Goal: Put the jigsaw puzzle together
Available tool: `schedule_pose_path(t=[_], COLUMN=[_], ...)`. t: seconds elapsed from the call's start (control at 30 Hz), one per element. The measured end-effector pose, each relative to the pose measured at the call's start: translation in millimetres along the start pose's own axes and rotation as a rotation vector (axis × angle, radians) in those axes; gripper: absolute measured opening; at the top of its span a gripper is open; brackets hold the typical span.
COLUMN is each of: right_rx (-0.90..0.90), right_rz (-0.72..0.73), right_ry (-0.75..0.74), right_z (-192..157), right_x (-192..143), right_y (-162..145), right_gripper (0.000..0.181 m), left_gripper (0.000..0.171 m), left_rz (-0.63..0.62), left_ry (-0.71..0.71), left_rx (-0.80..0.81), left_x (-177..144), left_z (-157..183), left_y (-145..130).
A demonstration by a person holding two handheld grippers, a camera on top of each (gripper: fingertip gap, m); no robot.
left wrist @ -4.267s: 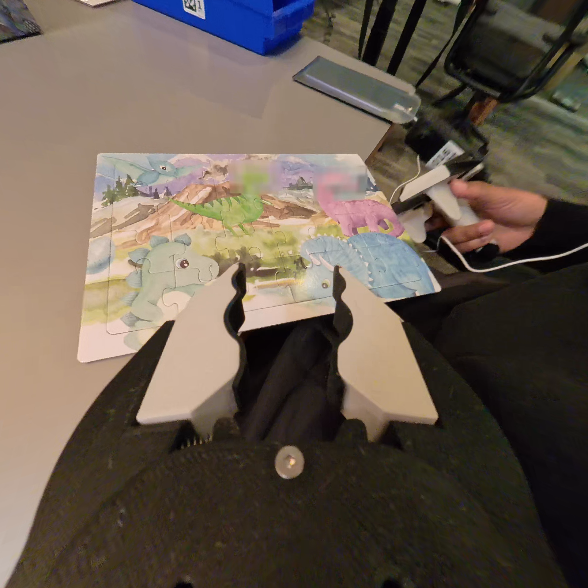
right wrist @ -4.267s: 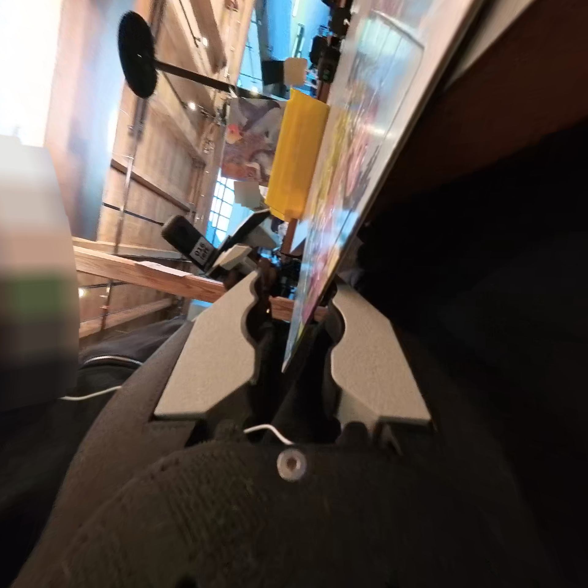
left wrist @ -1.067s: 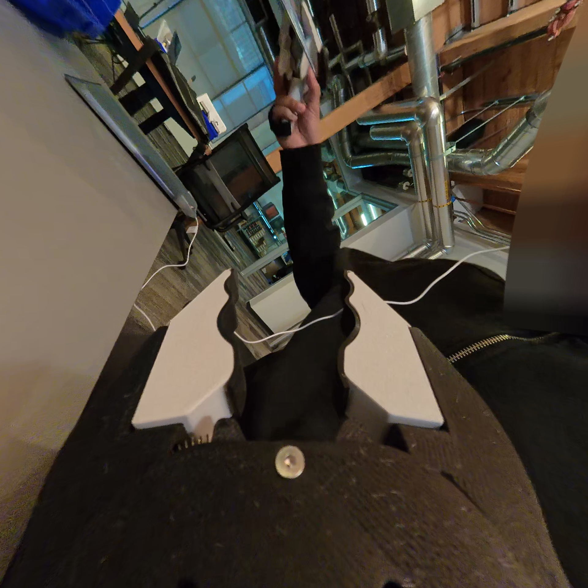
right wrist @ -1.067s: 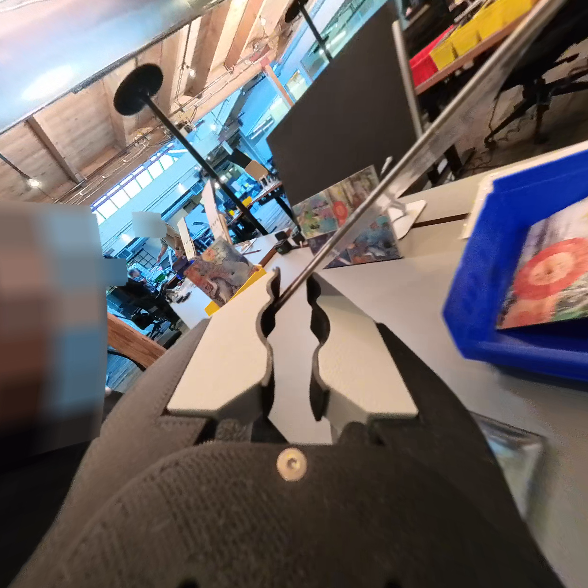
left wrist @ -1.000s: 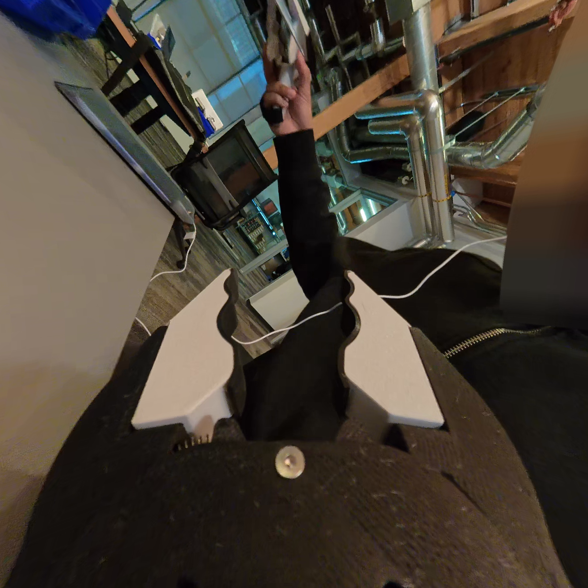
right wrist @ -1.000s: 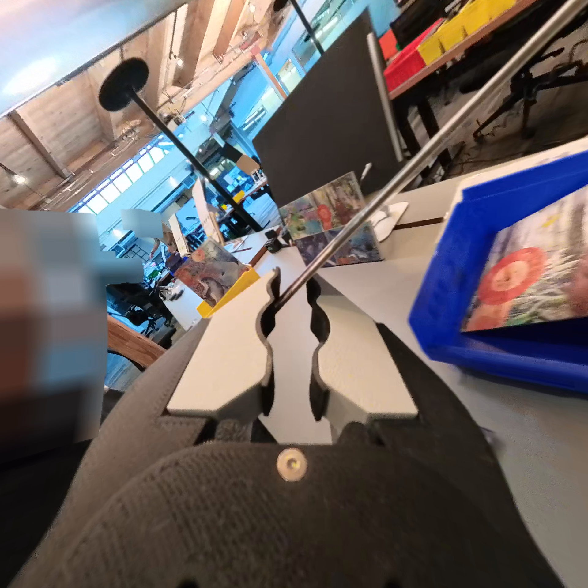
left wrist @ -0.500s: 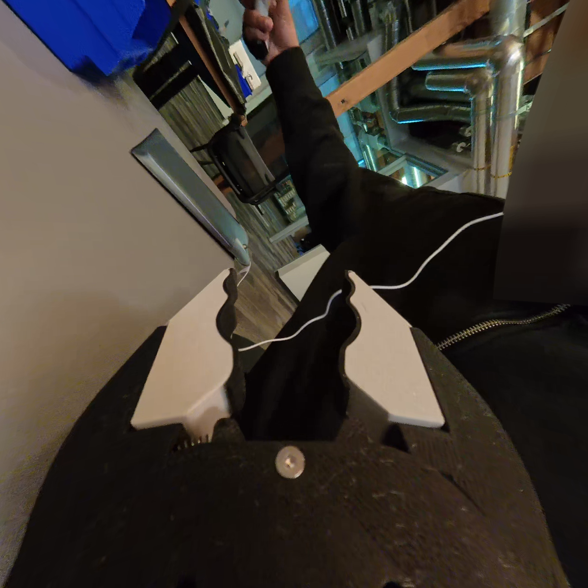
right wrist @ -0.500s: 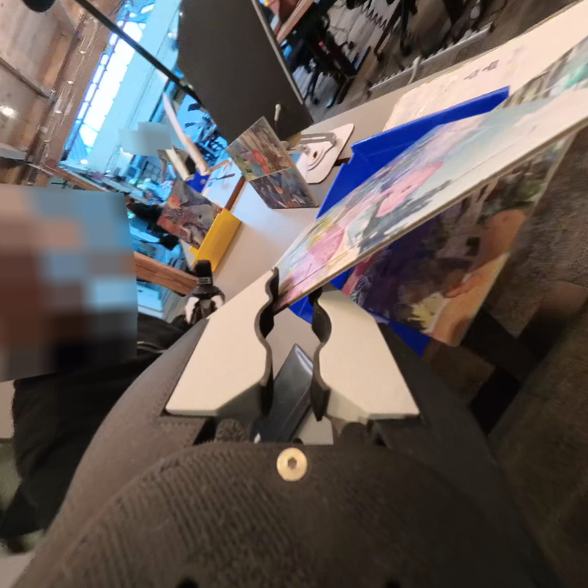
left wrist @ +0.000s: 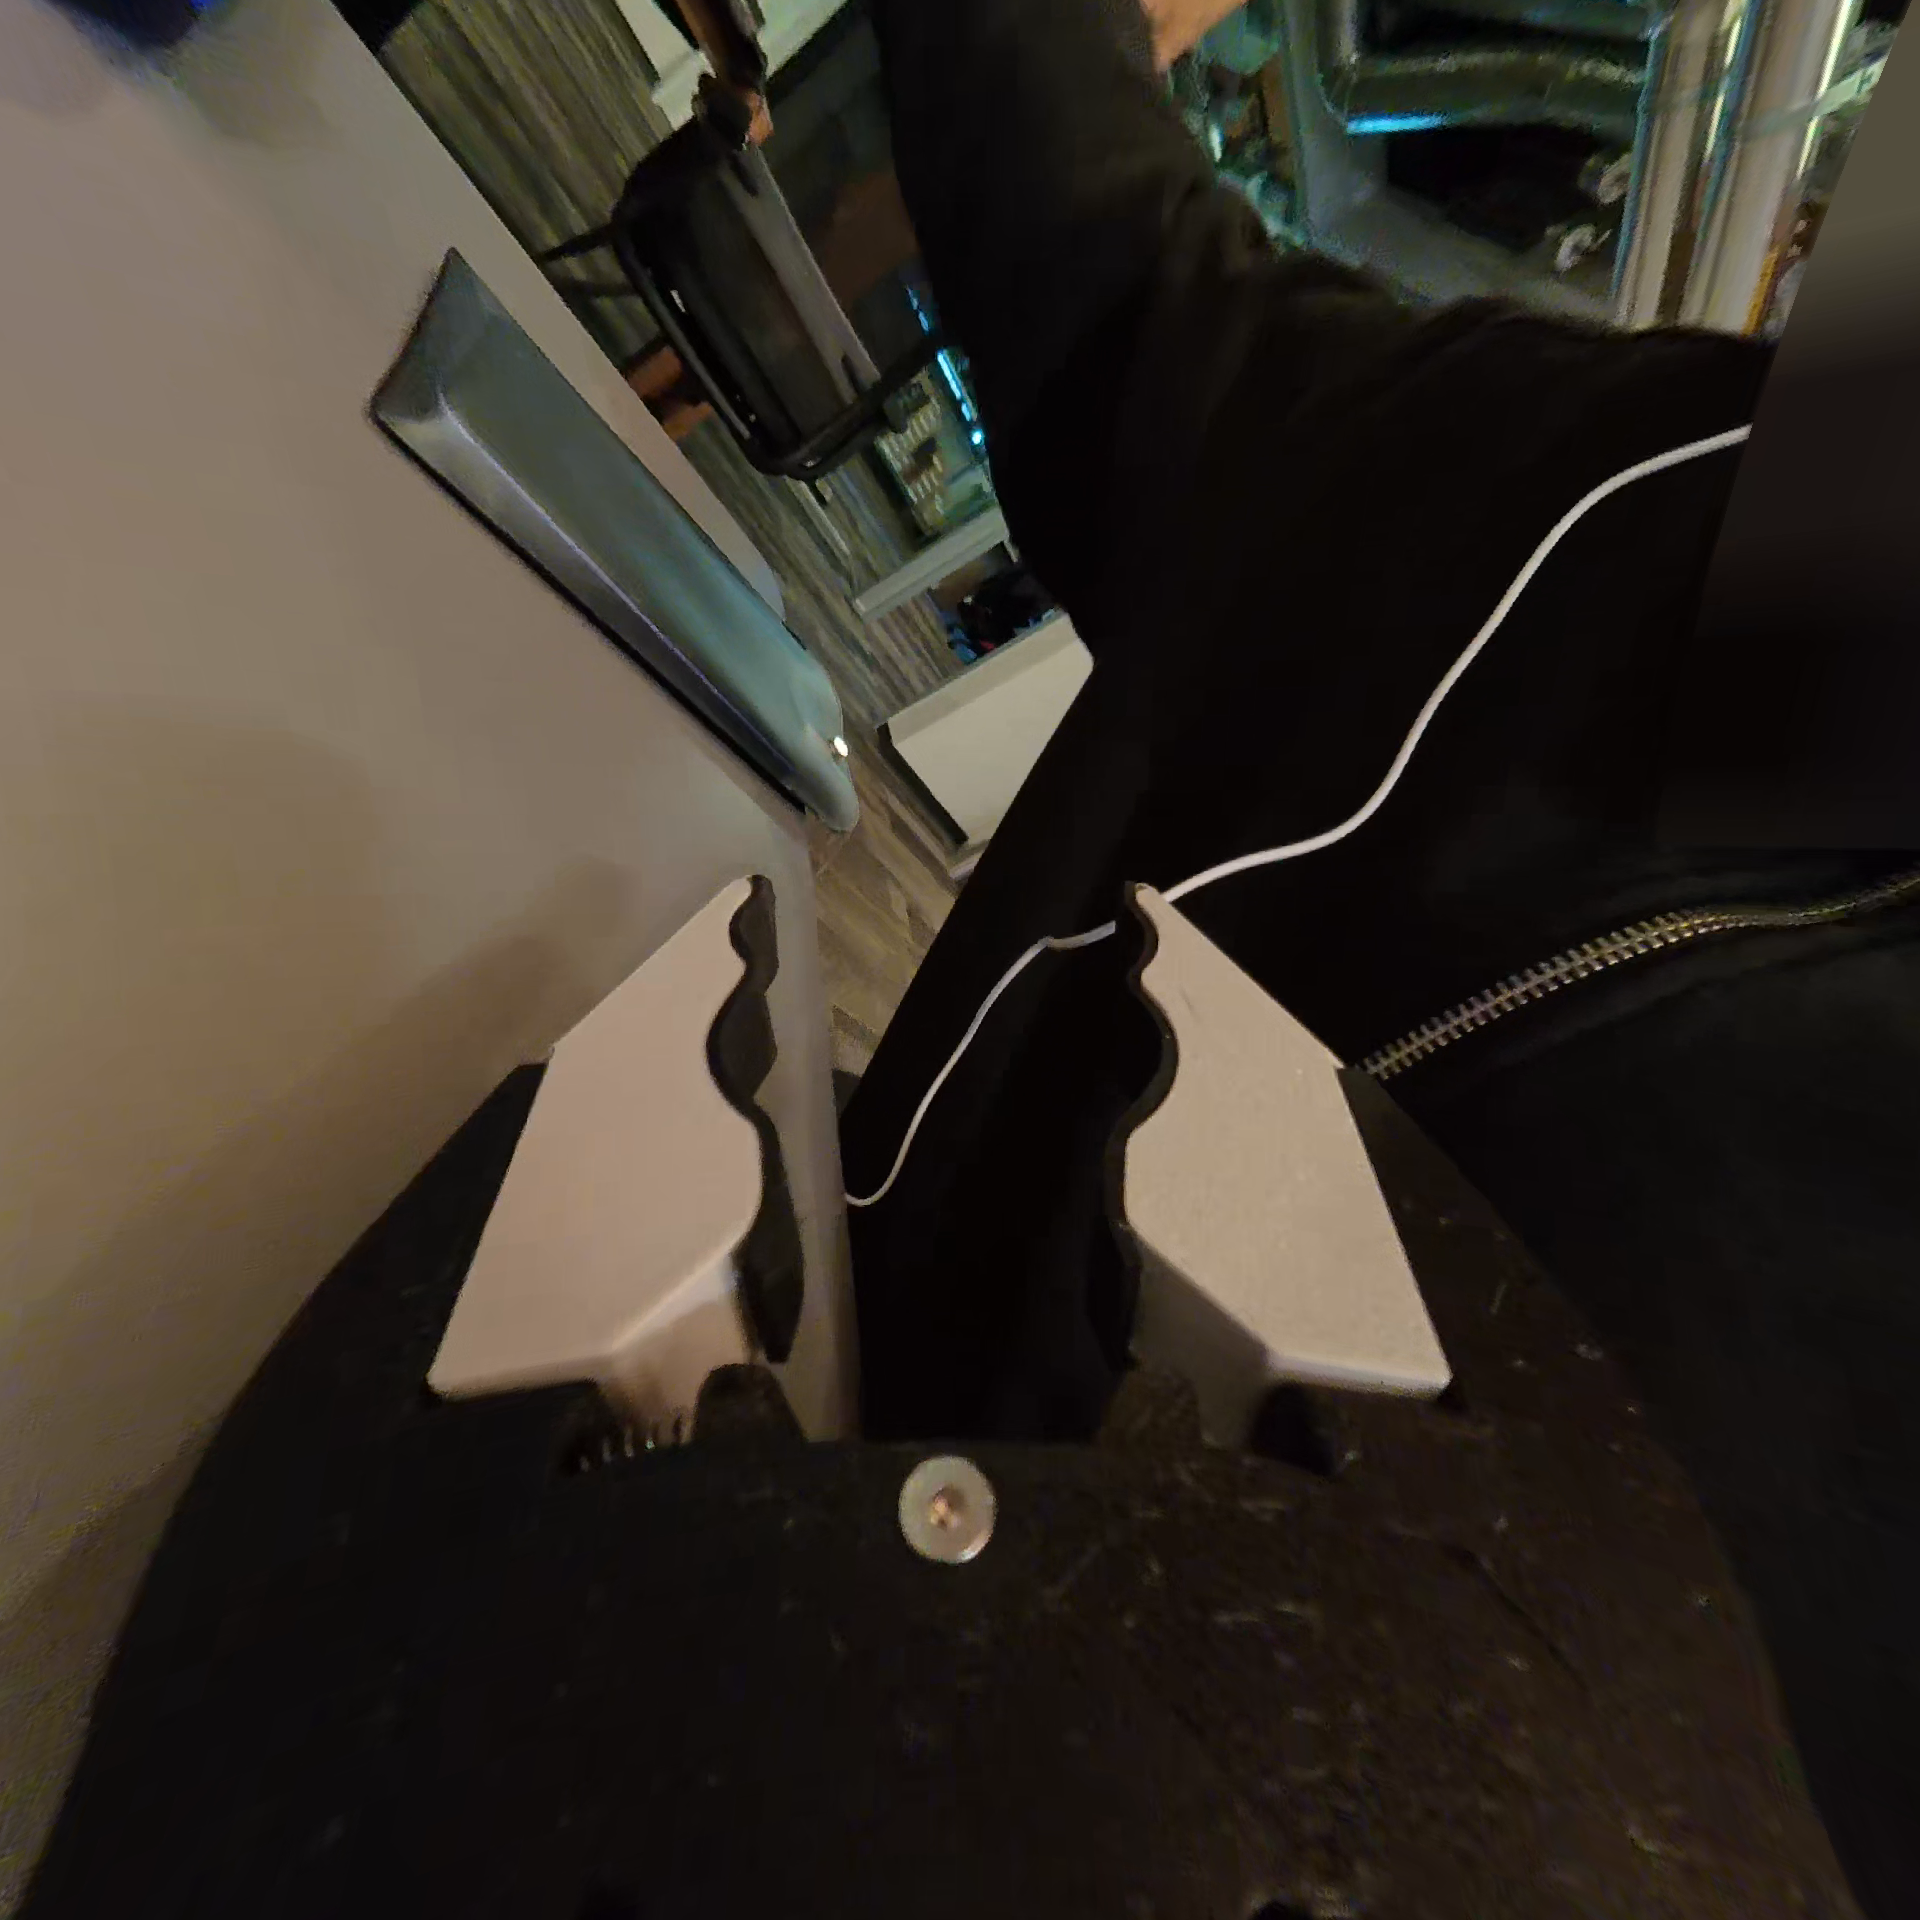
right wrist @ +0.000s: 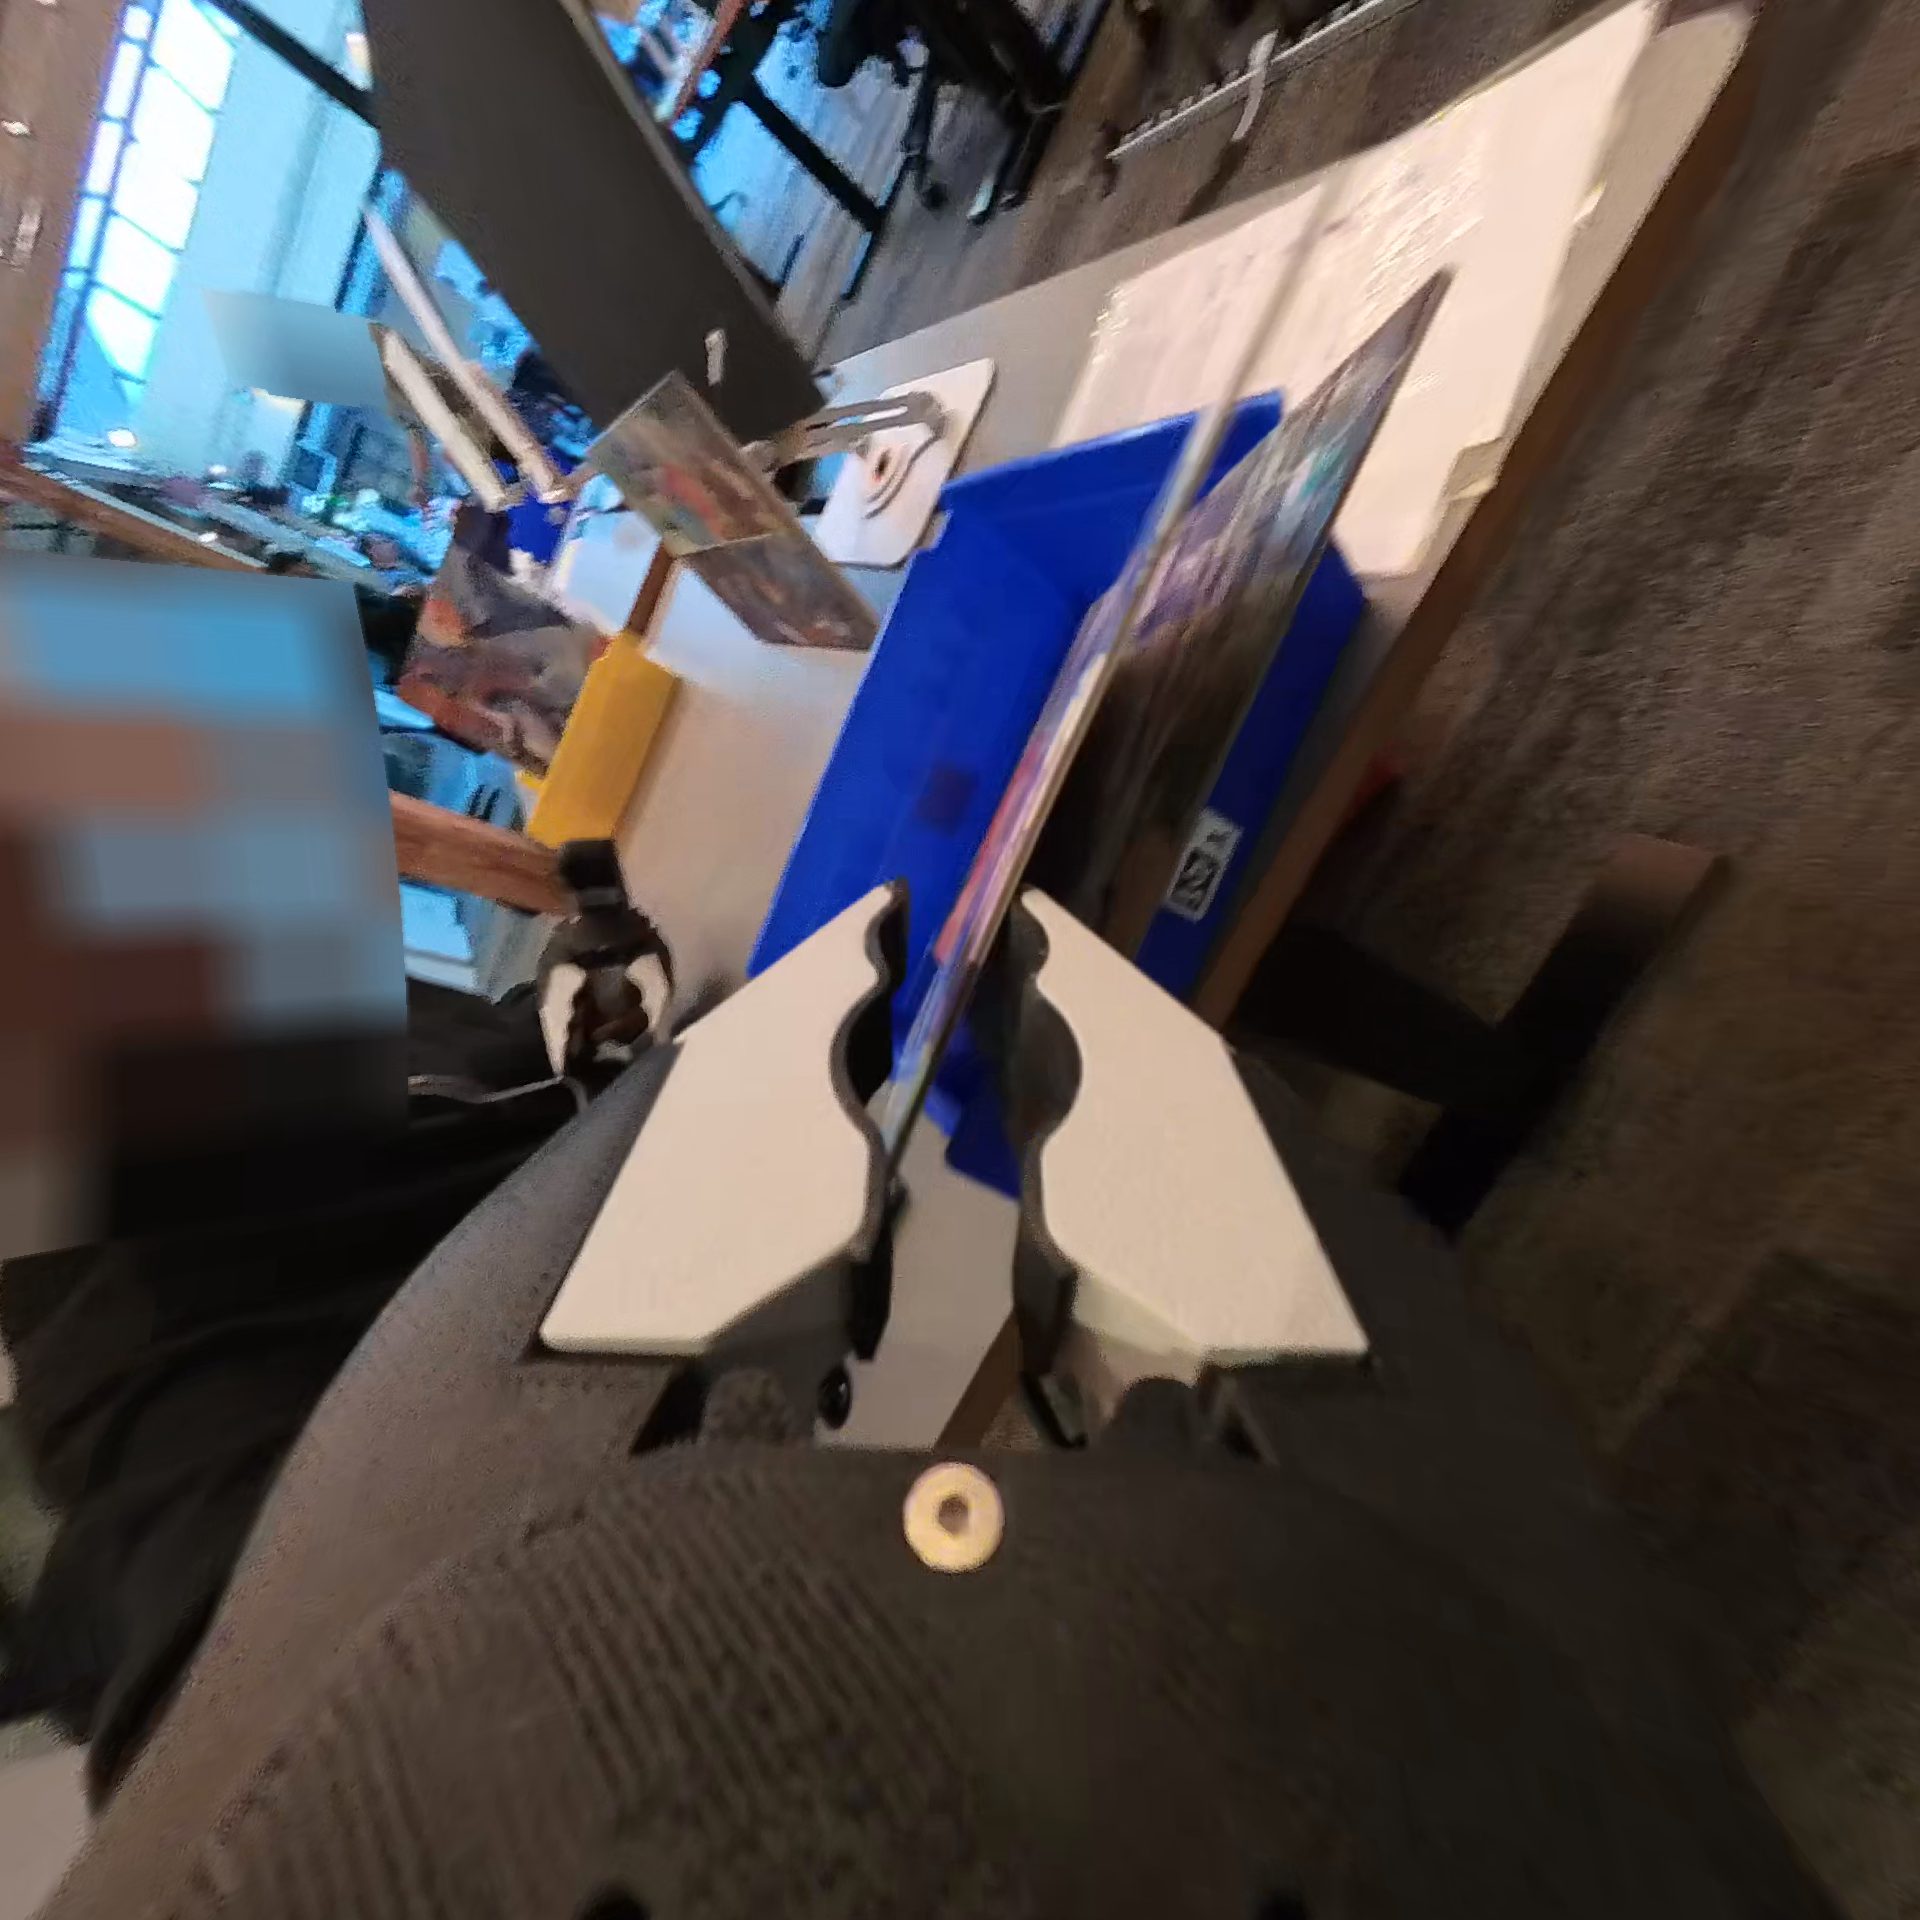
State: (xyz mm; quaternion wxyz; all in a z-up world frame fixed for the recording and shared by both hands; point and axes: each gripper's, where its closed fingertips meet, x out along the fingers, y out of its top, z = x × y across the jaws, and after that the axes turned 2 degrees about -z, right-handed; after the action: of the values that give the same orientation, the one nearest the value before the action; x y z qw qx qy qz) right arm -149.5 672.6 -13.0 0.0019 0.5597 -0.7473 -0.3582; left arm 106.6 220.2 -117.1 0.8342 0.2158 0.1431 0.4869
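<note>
Where grey table (right wrist: 727, 748) ends, carpet floor (right wrist: 1662, 623); blue bin (right wrist: 935, 707) on top.

The bare grey tabletop (left wrist: 260, 831) lies clear at left. A black-sleeved arm (left wrist: 1195, 520) and thin white cable (left wrist: 1455, 675) block the right. A blue plastic bin (right wrist: 935, 727) stands far.

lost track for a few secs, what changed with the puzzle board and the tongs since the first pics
The puzzle board, flat on the grey table 4.3 s ago, was lifted by its edge and now hangs tilted in front of the blue bin. The right tongs stayed clamped on it; the left tongs stayed open and empty.
</note>
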Motion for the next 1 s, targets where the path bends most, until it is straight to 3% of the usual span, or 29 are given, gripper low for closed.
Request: schedule_pose_path(t=[0.2, 0.3, 0.43, 0.57, 0.63, 0.7, 0.93, 1.0], right_rx=[-0.053, -0.071, -0.141, -0.236, -0.275, -0.302, -0.486, -0.671], right_rz=[-0.074, 0.075, 0.266, 0.567, 0.601, 0.545, 0.258, 0.101], right_ry=[-0.047, -0.058, -0.170, -0.270, -0.339, -0.419, -0.698, -0.897], right_z=[16.6, 22.1, 29.1, 2.7, -9.3, -15.3, -36.8, -36.3], right_x=[49.2, 58.0, 42.1, -18.1, -36.1, -36.3, 8.2, 28.4], right_y=[13.0, 28.5, 39.7, 58.7, 48.1, 25.5, -72.0, -99.2], right_gripper=[0.006, 0.006, 0.010, 0.018, 0.020, 0.025, 0.045, 0.070], left_gripper=[0.062, 0.060, 0.058, 0.058, 0.057, 0.057, 0.056, 0.056], left_rz=[-0.033, 0.004, 0.070, 0.094, 0.111, 0.119, 0.104, 0.104], left_ry=[0.037, 0.021, -0.038, -0.029, -0.035, -0.040, -0.042, -0.023], left_rx=[0.017, 0.013, 0.004, 0.025, 0.032, 0.039, 0.079, 0.092], left_x=[3.6, -1.8, -10.9, -19.6, -23.2, -25.6, -28.5, -29.9], left_z=[-2.8, 0.0, 11.0, 15.0, 18.4, 21.3, 34.1, 35.7], left_y=[-8.3, -6.9, -1.5, -3.1, -4.0, -6.2, -16.3, -19.9])
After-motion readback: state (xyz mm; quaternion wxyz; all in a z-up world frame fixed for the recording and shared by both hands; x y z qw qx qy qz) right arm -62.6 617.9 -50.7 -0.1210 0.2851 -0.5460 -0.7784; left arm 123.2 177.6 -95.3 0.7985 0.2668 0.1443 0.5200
